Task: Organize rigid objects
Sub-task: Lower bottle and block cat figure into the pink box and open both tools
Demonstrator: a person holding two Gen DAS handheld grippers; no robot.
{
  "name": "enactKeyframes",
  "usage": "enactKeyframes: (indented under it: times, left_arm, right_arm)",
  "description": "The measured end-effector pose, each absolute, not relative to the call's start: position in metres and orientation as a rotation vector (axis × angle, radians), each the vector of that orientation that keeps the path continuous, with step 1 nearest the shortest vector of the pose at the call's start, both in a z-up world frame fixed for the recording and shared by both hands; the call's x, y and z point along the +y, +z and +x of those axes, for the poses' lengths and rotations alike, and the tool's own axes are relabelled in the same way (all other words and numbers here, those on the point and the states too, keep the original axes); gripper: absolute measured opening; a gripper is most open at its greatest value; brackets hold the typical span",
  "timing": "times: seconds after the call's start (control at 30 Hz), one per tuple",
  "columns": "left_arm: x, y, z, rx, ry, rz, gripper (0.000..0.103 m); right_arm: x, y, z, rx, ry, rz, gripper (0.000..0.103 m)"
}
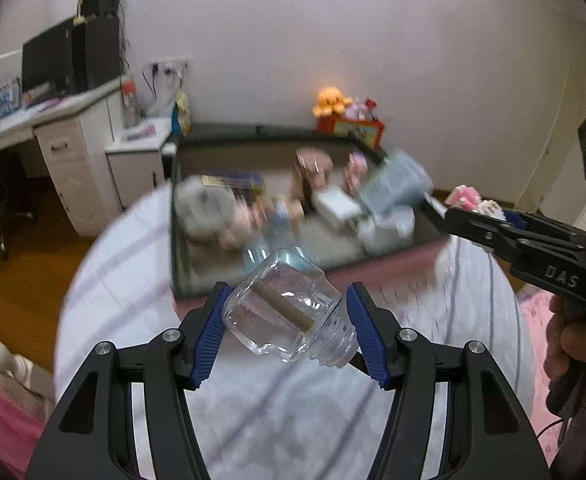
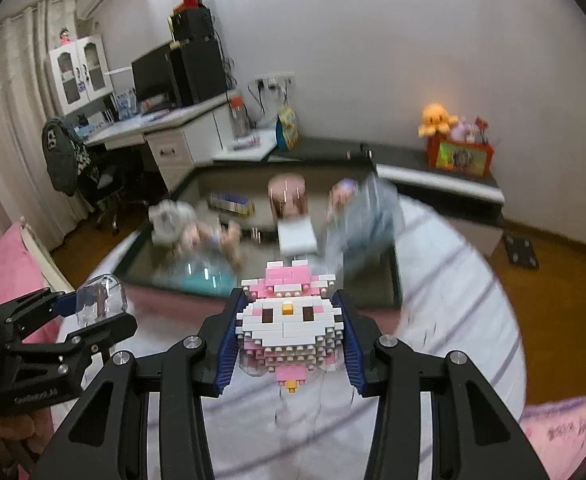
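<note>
Glass, clear and smooth, forms the small empty jar (image 1: 289, 312) caught between the ribbed blue pads (image 1: 207, 344) of the left gripper (image 1: 289, 332). The jar lies tilted, its threaded open mouth toward the lower right and its squarish base toward the upper left; a tan strip shows through its wall. In the right wrist view the same jar (image 2: 101, 294) shows at the tip of the left gripper (image 2: 89, 312), held by a hand (image 2: 9, 432) at the frame's edge.

The right gripper (image 2: 291, 340) is closed narrowly on a toy figure (image 2: 291, 320) built from tiny studded bricks: a rounded white face with brown eyes, a yellow nose, pink cheeks and a pink bow on top. Its blue pads press both sides of the head. From the left wrist view this figure (image 1: 471, 200) appears only as a pink-and-white blur at the right gripper's (image 1: 477, 224) tip.

Both held items hang above a round table covered in a pale cloth with thin purple stripes (image 2: 433, 320). Beyond them sits a shallow dark rectangular tray (image 1: 181, 248), blurred, holding a clear blue-tinted bottle (image 1: 261, 256), a flat white box (image 1: 339, 204), a pink cylindrical container (image 2: 287, 198) and other things too smeared to name.
</note>
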State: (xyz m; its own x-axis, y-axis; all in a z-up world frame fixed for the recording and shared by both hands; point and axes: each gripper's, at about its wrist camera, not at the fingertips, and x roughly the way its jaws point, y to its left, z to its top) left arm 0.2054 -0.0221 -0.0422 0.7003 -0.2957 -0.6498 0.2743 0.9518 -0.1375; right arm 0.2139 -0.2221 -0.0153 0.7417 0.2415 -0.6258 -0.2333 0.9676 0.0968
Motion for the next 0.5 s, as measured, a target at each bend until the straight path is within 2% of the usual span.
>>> enactKeyframes:
  times: [0.27,0.5]
  left_arm:
    - [-0.016,0.0,0.254,0.642,-0.29,-0.034,0.061]
    - [-0.022,0.011,0.299,0.619,-0.279,-0.046,0.061]
  right_arm:
    - [-0.218,0.019,0.264,0.63,0.264,0.009,0.045]
    - [-0.22,0.009,0.302,0.669,0.254,0.036,0.045]
